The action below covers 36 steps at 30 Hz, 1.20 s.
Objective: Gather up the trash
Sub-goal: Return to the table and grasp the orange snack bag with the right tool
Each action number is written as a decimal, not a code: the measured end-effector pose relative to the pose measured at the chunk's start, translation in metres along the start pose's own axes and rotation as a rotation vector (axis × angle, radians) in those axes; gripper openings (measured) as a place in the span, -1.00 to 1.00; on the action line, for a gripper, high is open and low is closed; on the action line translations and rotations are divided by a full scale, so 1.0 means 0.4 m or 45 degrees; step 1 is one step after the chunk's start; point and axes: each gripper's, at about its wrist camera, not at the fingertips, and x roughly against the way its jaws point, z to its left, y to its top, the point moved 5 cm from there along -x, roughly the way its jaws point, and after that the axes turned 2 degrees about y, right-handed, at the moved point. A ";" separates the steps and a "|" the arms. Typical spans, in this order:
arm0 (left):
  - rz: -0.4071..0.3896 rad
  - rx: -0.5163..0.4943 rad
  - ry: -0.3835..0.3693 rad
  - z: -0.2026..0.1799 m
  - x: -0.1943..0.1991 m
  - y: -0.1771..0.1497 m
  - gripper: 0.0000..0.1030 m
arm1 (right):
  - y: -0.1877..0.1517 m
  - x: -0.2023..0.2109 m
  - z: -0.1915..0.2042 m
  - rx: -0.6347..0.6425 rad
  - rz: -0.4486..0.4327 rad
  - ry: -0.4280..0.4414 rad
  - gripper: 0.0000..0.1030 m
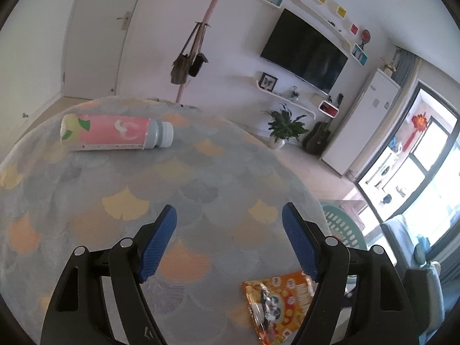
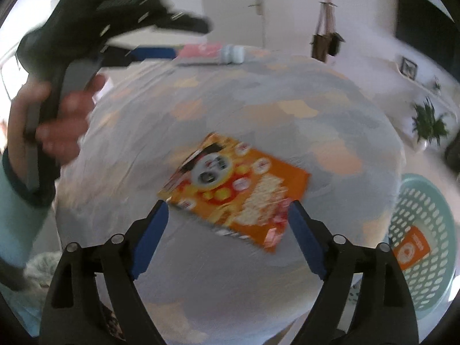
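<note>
A pink-labelled plastic bottle (image 1: 115, 135) lies on its side at the far left of the round table (image 1: 201, 178); it shows blurred in the right wrist view (image 2: 218, 53). An orange snack packet (image 2: 238, 189) lies flat in the middle of the table, also low right in the left wrist view (image 1: 279, 304). My left gripper (image 1: 230, 224) is open and empty above the table, well short of the bottle. My right gripper (image 2: 227, 215) is open and empty, its fingertips just at the packet's near edge. A mint-green perforated basket (image 2: 425, 230) holding an orange wrapper (image 2: 412, 247) stands to the right of the table.
The table has a grey-blue cloth with yellow and orange fan shapes. The basket's rim shows in the left wrist view (image 1: 342, 224). A potted plant (image 1: 283, 126), a coat stand (image 1: 198, 37) with bags and a wall TV (image 1: 304, 51) are beyond the table.
</note>
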 end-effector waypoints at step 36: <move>0.079 0.104 0.272 0.385 -0.091 0.196 0.53 | 0.242 -0.118 -0.052 -0.138 -0.128 -0.085 -0.98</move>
